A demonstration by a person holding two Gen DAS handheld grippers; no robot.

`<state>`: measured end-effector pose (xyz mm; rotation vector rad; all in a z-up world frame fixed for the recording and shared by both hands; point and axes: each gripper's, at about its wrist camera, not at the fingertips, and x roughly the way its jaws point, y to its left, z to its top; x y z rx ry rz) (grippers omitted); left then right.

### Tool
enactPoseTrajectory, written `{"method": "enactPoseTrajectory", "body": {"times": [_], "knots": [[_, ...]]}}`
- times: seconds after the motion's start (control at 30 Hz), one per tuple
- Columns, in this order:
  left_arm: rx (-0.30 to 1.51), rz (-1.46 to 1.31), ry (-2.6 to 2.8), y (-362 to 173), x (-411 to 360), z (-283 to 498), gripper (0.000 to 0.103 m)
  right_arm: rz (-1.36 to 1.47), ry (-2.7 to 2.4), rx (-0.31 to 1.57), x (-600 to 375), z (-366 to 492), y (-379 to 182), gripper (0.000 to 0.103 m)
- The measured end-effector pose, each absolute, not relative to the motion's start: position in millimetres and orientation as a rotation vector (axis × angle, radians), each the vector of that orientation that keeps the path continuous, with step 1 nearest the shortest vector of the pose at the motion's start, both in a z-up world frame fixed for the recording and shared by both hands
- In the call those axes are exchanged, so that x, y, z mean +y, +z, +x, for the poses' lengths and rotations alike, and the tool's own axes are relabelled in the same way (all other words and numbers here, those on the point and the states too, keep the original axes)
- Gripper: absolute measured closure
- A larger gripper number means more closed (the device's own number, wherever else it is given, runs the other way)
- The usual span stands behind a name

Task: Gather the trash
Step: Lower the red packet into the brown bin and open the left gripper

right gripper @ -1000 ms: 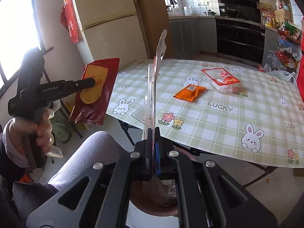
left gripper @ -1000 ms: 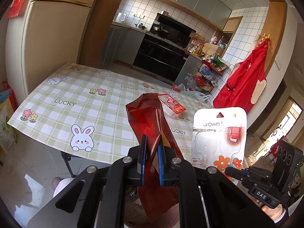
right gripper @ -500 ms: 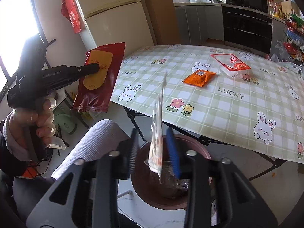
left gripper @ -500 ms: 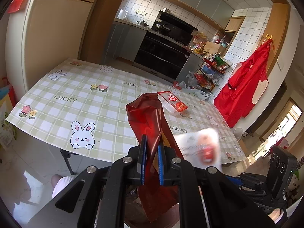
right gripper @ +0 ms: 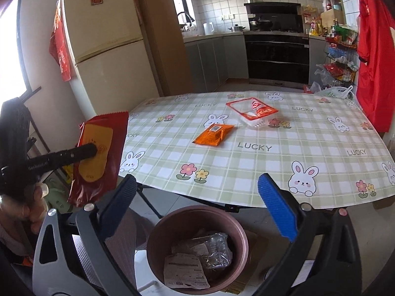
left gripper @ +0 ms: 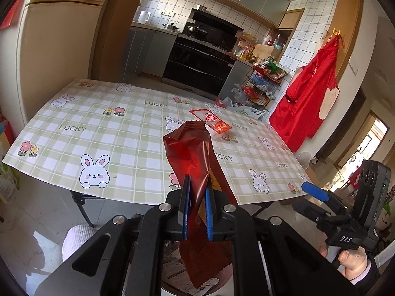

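My left gripper (left gripper: 196, 185) is shut on a dark red snack wrapper (left gripper: 191, 148), which hangs past the table's near edge; the same wrapper (right gripper: 98, 157) shows at the left of the right wrist view. My right gripper (right gripper: 197, 185) has its jaws opening wide with nothing between them, just above a brown waste bin (right gripper: 197, 249) on the floor. The bin holds a clear blister pack (right gripper: 212, 246) and paper scraps. On the table lie an orange packet (right gripper: 213, 134) and a red-and-white plastic package (right gripper: 253, 109).
The table (right gripper: 271, 148) has a green checked cloth with rabbits. A fridge (right gripper: 103, 49) stands at the left, kitchen counters and oven behind, a red apron (left gripper: 311, 93) on the right wall. A person's knee (right gripper: 128, 229) is beside the bin.
The right gripper opened and let go of the white blister pack, which dropped into the bin. The left gripper kept its hold on the red wrapper.
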<state>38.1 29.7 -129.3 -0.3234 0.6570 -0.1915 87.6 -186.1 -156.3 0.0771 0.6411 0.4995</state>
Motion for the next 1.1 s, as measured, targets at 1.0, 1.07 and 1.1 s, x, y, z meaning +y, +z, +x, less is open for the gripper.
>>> {"method": "enactPoseTrajectory", "body": {"times": [1.0, 1.07, 1.1], "knots": [[0.722, -0.403, -0.233, -161.9, 13.2, 47.5, 0.015, 0.161, 0.433, 0.632, -206.2, 92.7, -169.1, 0.006], [0.732, -0.403, -0.212, -164.1, 15.6, 48.4, 0.012, 0.16, 0.431, 0.636, -205.6, 93.6, -169.8, 0.006], [0.736, -0.405, -0.205, -165.4, 16.7, 48.7, 0.011, 0.159, 0.429, 0.638, -205.1, 94.0, -170.5, 0.006]]}}
